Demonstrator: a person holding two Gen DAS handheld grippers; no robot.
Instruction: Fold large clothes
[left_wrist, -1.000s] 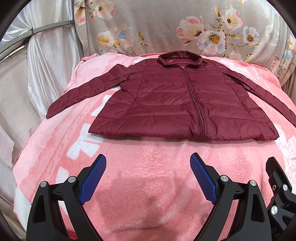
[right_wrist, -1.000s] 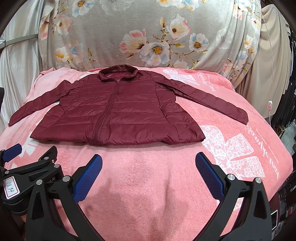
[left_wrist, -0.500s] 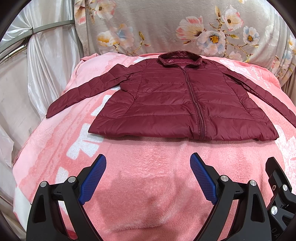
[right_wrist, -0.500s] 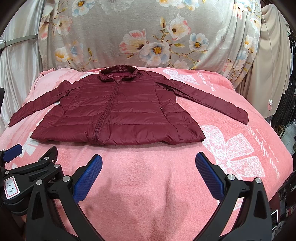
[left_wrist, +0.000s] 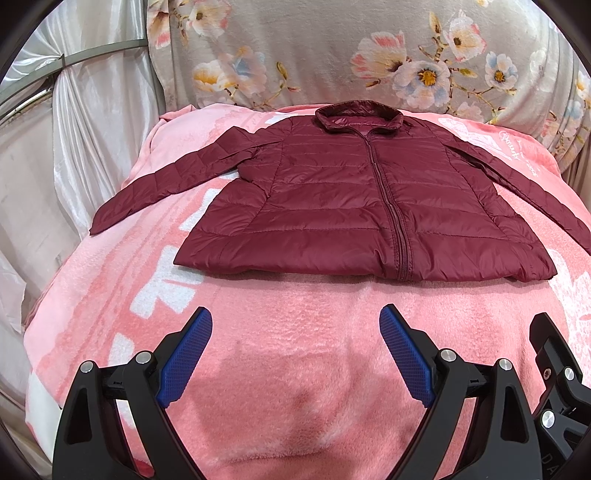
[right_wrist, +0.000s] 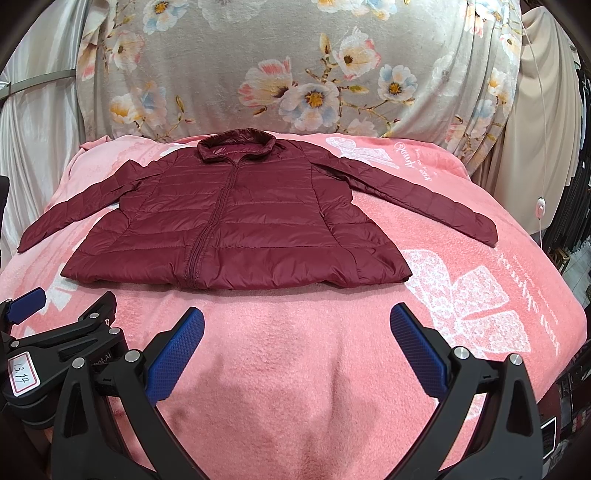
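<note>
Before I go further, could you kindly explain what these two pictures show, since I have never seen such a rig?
There is no robot here: a person holds a two-finger clamp in each hand, and each clamp carries a wide-angle camera looking forward along its fingers. One picture comes from the left gripper, the other from the right gripper; the black arms with blue pads at the bottom are those fingers. Both stand wide open and hold nothing. Ahead, a dark red padded jacket lies flat, zipped, sleeves spread, on a pink blanket. Behind it hangs a flowered cloth. The left gripper also shows at the right view's left edge.
</note>
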